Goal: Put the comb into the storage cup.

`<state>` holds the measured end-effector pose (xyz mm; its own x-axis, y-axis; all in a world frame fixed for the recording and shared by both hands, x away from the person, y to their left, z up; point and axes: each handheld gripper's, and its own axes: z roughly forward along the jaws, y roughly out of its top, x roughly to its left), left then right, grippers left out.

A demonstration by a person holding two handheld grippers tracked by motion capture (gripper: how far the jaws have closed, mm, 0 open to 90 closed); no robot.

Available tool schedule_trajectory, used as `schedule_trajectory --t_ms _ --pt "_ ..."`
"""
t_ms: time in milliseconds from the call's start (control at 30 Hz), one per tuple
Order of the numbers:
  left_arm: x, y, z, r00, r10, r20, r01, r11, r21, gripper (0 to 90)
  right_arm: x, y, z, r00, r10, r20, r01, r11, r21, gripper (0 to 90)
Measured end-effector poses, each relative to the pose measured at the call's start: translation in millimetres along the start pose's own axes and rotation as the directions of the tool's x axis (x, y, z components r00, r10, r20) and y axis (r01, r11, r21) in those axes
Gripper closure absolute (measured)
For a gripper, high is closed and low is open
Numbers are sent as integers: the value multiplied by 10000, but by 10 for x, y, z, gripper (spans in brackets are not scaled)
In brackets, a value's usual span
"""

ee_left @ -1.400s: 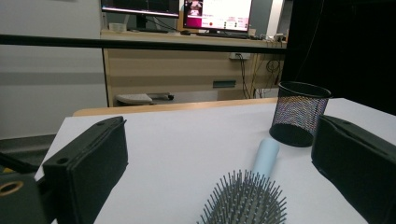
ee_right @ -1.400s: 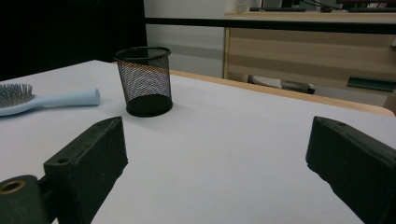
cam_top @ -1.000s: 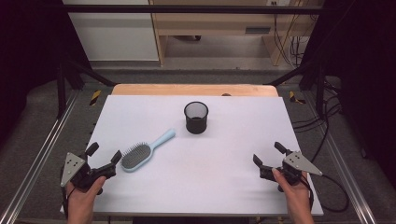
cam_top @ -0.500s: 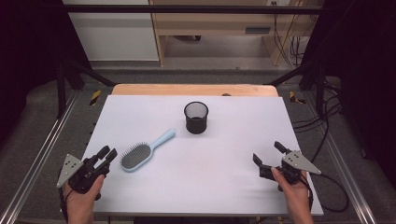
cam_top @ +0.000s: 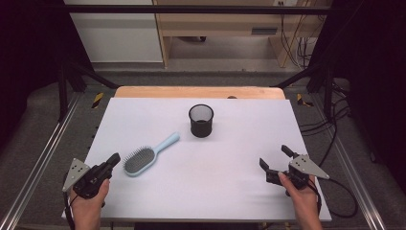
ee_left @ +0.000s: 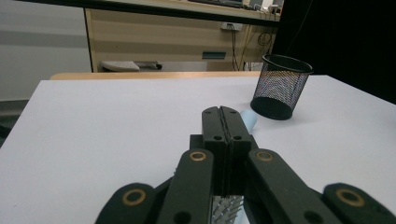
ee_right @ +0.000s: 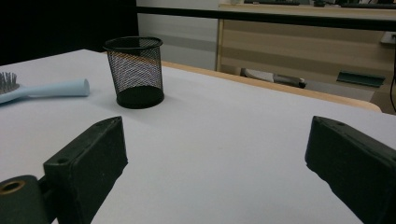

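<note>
High view: hairbrush (cam_top: 141, 159) beside left tool (cam_top: 113, 160)

no text, label, brand or number can be read anywhere — not on the table, the things on it, or the furniture behind.

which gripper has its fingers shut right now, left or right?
The left gripper, beside the hairbrush: its fingers have just been closing and now meet with nothing between them. The right gripper differs: its fingers stand wide apart over bare table.
</note>
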<state>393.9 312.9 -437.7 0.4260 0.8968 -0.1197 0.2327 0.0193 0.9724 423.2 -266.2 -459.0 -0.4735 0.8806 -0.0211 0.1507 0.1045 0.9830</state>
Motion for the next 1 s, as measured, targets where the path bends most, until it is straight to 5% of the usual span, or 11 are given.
schedule_trajectory --t_ms 400,667,933,1000 --pt "-6 -16 18 10000 73 10 -73 9994 343 900 2 17 -34 10000 -44 0 44 9999 -115 55" --pt "-77 75 143 9992 -175 371 150 9975 685 900 19 9 -2 9999 -101 -5 101 9999 23 57" --pt "-314 293 473 9950 443 897 -538 9929 1062 900 27 11 -30 10000 -6 69 6 10000 -4 59" --pt "-426 432 605 9902 922 1046 -1041 9880 1140 900 31 15 -18 10000 -29 63 29 10000 -18 59"
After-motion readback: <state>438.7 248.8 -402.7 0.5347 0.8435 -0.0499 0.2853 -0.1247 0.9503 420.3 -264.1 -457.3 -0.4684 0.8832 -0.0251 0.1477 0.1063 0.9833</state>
